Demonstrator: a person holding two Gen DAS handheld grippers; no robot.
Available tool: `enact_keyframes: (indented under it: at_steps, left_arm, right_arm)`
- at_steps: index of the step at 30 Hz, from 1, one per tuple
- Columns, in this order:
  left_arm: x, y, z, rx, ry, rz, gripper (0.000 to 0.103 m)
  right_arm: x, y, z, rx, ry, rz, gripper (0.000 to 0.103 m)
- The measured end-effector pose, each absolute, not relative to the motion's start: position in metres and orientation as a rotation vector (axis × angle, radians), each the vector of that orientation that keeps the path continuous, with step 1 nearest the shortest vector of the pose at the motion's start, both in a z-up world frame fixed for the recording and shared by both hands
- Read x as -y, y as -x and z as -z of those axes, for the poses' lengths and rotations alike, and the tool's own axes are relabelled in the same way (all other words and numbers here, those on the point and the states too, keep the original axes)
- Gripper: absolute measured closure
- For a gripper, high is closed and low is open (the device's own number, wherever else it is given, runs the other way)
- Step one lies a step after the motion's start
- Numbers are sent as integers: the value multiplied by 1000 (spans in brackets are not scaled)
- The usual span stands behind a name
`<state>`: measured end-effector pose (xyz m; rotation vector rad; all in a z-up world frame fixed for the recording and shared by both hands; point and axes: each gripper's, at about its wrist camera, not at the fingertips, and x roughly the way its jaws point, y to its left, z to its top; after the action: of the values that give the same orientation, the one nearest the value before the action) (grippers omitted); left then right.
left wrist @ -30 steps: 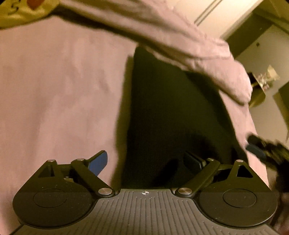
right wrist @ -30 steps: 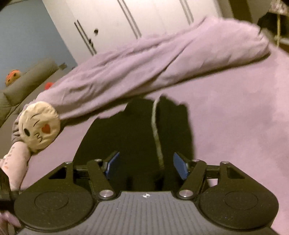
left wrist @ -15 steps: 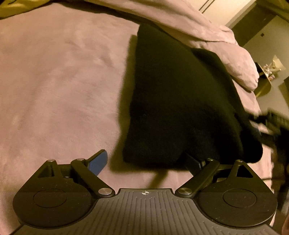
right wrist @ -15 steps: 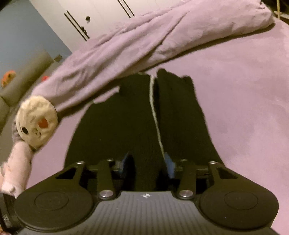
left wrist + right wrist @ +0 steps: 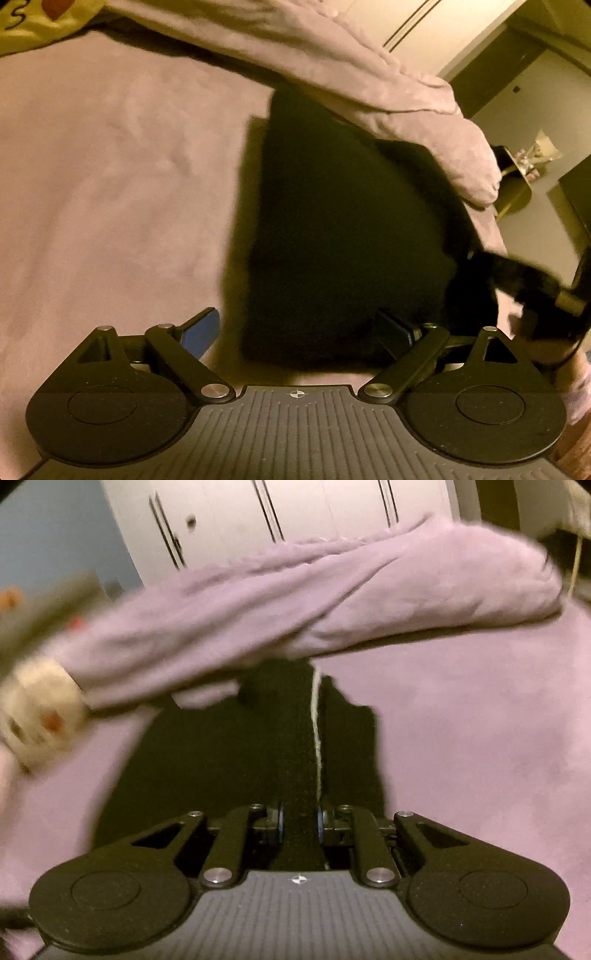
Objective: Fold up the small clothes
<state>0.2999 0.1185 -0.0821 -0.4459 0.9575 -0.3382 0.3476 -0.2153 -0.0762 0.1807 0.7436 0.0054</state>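
A small black garment (image 5: 343,236) lies on the purple bed sheet (image 5: 110,192). In the right wrist view it (image 5: 229,753) shows a thin white stripe (image 5: 316,734) down its length. My right gripper (image 5: 299,821) is shut on a fold of the garment at its near edge. In the left wrist view the right gripper (image 5: 532,291) appears at the garment's right side, blurred. My left gripper (image 5: 299,330) is open, its fingers on either side of the garment's near edge, holding nothing.
A rolled purple duvet (image 5: 332,602) lies across the far side of the bed and overlaps the garment's far end. A round plush toy with a face (image 5: 40,705) sits at the left. White wardrobe doors (image 5: 277,513) stand behind.
My right gripper closed on the garment's near edge and has pulled it. The left gripper stayed open and shifted slightly relative to the garment.
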Motion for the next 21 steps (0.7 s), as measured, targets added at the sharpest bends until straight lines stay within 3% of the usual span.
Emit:
enact_keyframes:
  at_steps: [5,8,9,10,17,21]
  left_arm:
    - [-117,-315,106,-1046,494,301,8]
    - [-118,-313,105,-1040,509,291,8]
    - [-119,-312,104,-1033,500,289,8]
    - [-120,-312,104,-1032,496,286,8]
    - [-119,-311,110,-1060,497,256,8]
    - [-113,-315,110,-1077,466,248,8]
  right_arm:
    - [213,-356,93,-744,-167,-7,84]
    - [215,-349,77,-744,-188,-28,71]
    - [215,-344,71,-741,-179,-17,61]
    - [215,-339,67,-729,-173,-9,60]
    - [188,-293,40,-613,-199,-75,61]
    - [182,-286,65,-697,-316,-181,67]
